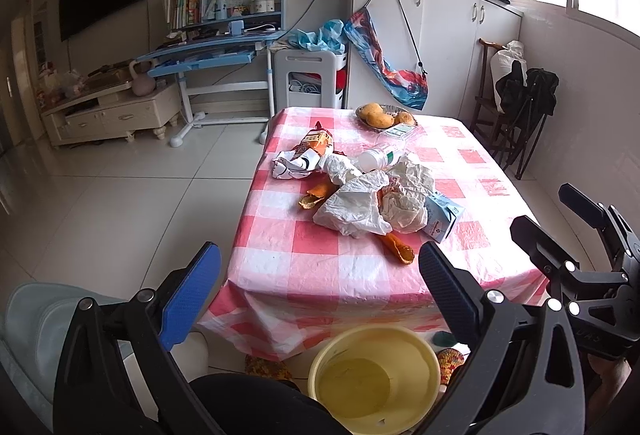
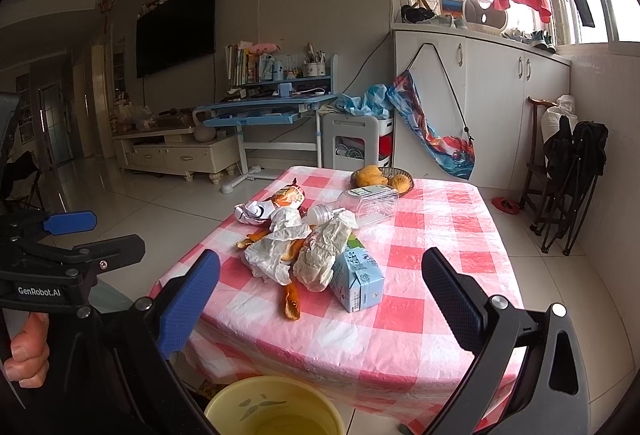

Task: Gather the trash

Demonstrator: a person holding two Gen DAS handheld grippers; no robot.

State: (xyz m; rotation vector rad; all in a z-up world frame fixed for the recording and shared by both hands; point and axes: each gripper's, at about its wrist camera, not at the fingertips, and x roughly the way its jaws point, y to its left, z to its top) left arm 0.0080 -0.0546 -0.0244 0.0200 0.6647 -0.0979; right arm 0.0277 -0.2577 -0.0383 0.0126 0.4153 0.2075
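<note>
A heap of trash lies near the middle of a bench covered with a pink-and-white checked cloth. In the heap are crumpled white paper wrappers, strips of orange peel, a light blue drink carton on its side, a crushed orange snack bag, and a clear plastic bottle lying on its side with a white cap. The pieces touch or overlap one another. Behind the heap, at the far edge of the bench, a shallow basket of yellow-brown fruit sits apart from the trash.

Below the near edge of the bench stands a pale yellow bucket, open at the top.

The left hand-held gripper hovers before the near edge with its jaws wide apart, gripping nothing. The right hand-held gripper is likewise spread wide and empty, just beside the left one. In the right wrist view, a hand grips the left tool's handle.
</note>
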